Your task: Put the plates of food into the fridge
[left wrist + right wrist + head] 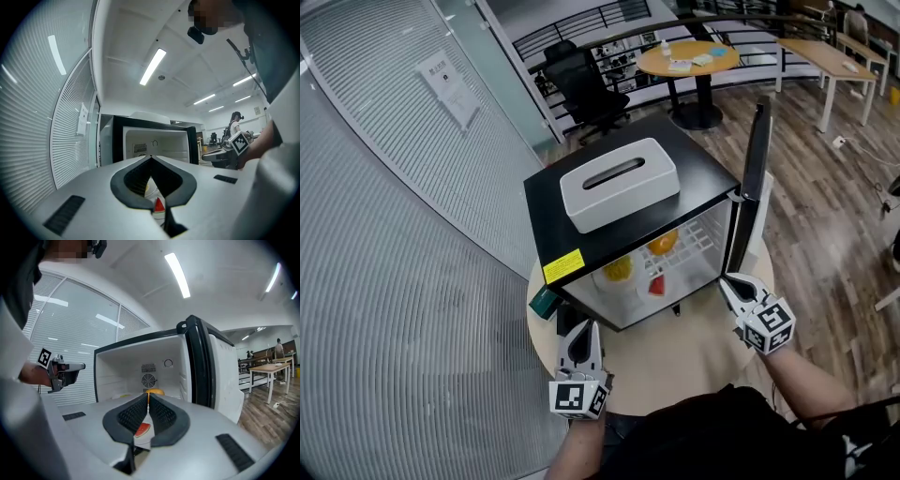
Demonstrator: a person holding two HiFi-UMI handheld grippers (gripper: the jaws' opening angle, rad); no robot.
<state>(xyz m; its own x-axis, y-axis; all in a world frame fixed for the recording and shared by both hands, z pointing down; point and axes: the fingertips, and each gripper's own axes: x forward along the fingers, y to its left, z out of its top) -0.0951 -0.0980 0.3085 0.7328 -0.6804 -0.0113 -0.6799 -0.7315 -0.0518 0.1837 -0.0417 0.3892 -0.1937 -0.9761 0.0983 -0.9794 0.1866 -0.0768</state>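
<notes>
A small black fridge [572, 206] stands on a round table [675, 361] with its door [755, 173] swung open to the right. On its shelf lie white plates: one with yellow food [618, 269], one with an orange [663, 244], one with a watermelon slice [657, 285]. My left gripper [583, 330] hovers in front of the fridge's left corner, shut and empty. At the door's lower edge my right gripper [727, 280] is shut with nothing in it. The right gripper view has the jaws [148, 395] closed, with the orange [154, 392] and watermelon [143, 430] behind. The left gripper [151, 158] also faces the open fridge [154, 140].
A grey tissue box [619, 183] sits on top of the fridge. A green object [544, 300] lies by the fridge's left foot. A glass partition with blinds runs along the left. An office chair [586, 89] and a round table [689, 58] stand behind.
</notes>
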